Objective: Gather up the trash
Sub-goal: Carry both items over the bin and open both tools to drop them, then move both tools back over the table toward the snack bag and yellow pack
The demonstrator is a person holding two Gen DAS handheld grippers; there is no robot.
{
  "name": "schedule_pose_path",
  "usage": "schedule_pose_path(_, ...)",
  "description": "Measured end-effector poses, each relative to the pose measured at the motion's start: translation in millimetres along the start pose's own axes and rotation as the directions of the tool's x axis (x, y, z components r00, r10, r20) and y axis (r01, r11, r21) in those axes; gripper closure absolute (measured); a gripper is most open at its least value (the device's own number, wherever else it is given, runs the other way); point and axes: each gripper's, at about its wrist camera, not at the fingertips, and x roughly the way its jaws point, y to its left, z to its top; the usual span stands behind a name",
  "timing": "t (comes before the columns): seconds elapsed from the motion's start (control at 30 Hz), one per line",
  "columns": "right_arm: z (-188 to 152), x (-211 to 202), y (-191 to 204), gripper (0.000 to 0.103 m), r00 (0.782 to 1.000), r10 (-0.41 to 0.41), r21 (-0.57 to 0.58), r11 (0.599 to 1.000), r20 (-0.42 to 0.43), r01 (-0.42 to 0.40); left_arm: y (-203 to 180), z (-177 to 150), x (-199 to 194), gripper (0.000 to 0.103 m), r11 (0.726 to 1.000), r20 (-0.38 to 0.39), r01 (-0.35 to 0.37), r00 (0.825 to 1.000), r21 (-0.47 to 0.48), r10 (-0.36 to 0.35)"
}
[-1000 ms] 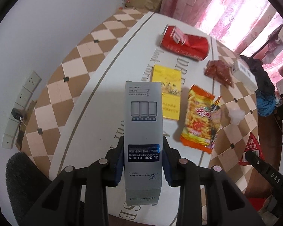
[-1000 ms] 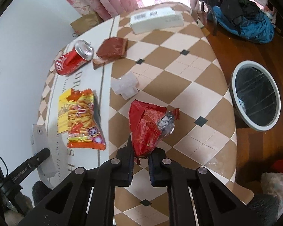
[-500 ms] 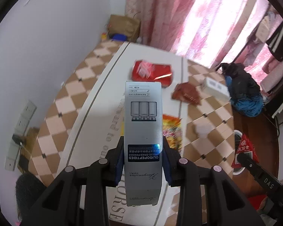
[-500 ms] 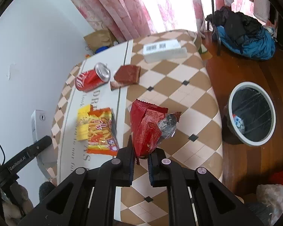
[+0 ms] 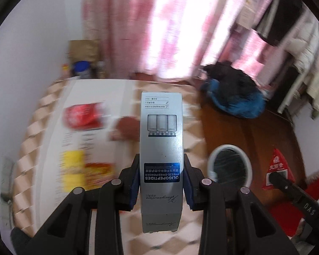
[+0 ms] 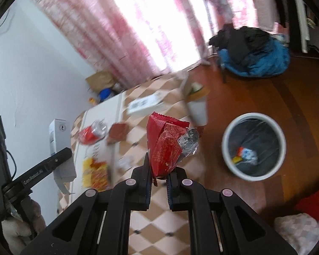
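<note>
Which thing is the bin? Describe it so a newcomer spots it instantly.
Start at the checkered table, then look off its edge to the brown wooden floor. There stands the bin: round, white-rimmed, black-lined, with a few scraps inside, the only open container in sight.

checkered table (image 6: 142,133) bears a red can (image 6: 91,132), brown packet (image 6: 118,132), white box (image 6: 146,105), snack bag (image 6: 96,175).

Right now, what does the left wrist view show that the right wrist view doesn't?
Only the left wrist view shows the printed front of the silver box clamped in the left gripper. Only the right wrist view shows the trash inside the waste bin and the crumpled red wrapper pinched by the right gripper. Both show the red can, the orange snack bag and the bin on the floor.
</note>
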Motion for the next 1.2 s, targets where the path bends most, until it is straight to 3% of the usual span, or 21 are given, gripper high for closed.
schedule_pose_path(0.13,22,-14,-65,0.091,0.997,-0.078,0.060,0.995,0.022,0.076,-62,19,37,0.072,0.991,-0.066,0.115,0.992,0.071,-0.110)
schedule_pose_path(0.33,35,-3,-168,0.091,0.988,-0.154,0.189,0.970,-0.021,0.155,-153,33,105,0.072,0.957,-0.203,0.240,0.958,0.166,-0.205)
schedule_pose_path(0.47,27,23,-229,0.091,0.981,-0.169,0.267,0.945,-0.091,0.187,-195,30,156,0.070,0.939,-0.322,0.286,0.922,0.189,-0.216)
schedule_pose_path(0.53,23,42,-252,0.091,0.977,-0.171,0.292,0.935,-0.128,0.202,-211,29,185,0.069,0.930,-0.393,0.316,0.892,0.190,-0.223)
schedule_pose_path(0.63,17,67,-280,0.091,0.971,-0.162,0.317,0.925,-0.175,0.212,-229,22,212,0.068,0.926,-0.465,0.317,0.864,0.205,-0.193)
schedule_pose_path(0.7,15,85,-294,0.091,0.968,-0.146,0.323,0.923,-0.206,0.208,-237,17,227,0.058,0.924,-0.492,0.303,0.857,0.233,-0.157)
schedule_pose_path(0.77,12,103,-303,0.091,0.962,-0.142,0.318,0.924,-0.235,0.214,-239,14,236,0.024,0.927,-0.501,0.292,0.854,0.236,-0.142)
schedule_pose_path(0.83,9,120,-311,0.091,0.955,-0.135,0.314,0.924,-0.264,0.217,-234,12,241,0.010,0.935,-0.503,0.275,0.854,0.222,-0.132)
schedule_pose_path(0.87,9,125,-312,0.090,0.953,-0.130,0.311,0.925,-0.275,0.216,-233,11,243,0.009,0.940,-0.502,0.263,0.856,0.216,-0.124)
schedule_pose_path(0.9,7,132,-315,0.087,0.950,-0.117,0.314,0.926,-0.289,0.209,-229,11,244,0.008,0.947,-0.499,0.237,0.861,0.216,-0.102)
schedule_pose_path(0.97,6,145,-322,0.069,0.940,-0.119,0.311,0.924,-0.320,0.223,-221,9,244,0.005,0.956,-0.482,0.190,0.874,0.222,-0.062)
schedule_pose_path(1.03,3,152,-327,0.026,0.931,-0.133,0.318,0.915,-0.341,0.247,-214,8,243,0.004,0.960,-0.449,0.142,0.893,0.243,-0.019)
schedule_pose_path(1.13,-1,157,-333,0.008,0.917,-0.176,0.316,0.901,-0.358,0.296,-207,1,241,0.004,0.950,-0.399,0.061,0.914,0.307,0.070)
schedule_pose_path(1.2,-2,161,-331,0.000,0.895,-0.234,0.289,0.889,-0.379,0.355,-204,-4,244,0.004,0.939,-0.371,0.018,0.921,0.344,0.118)
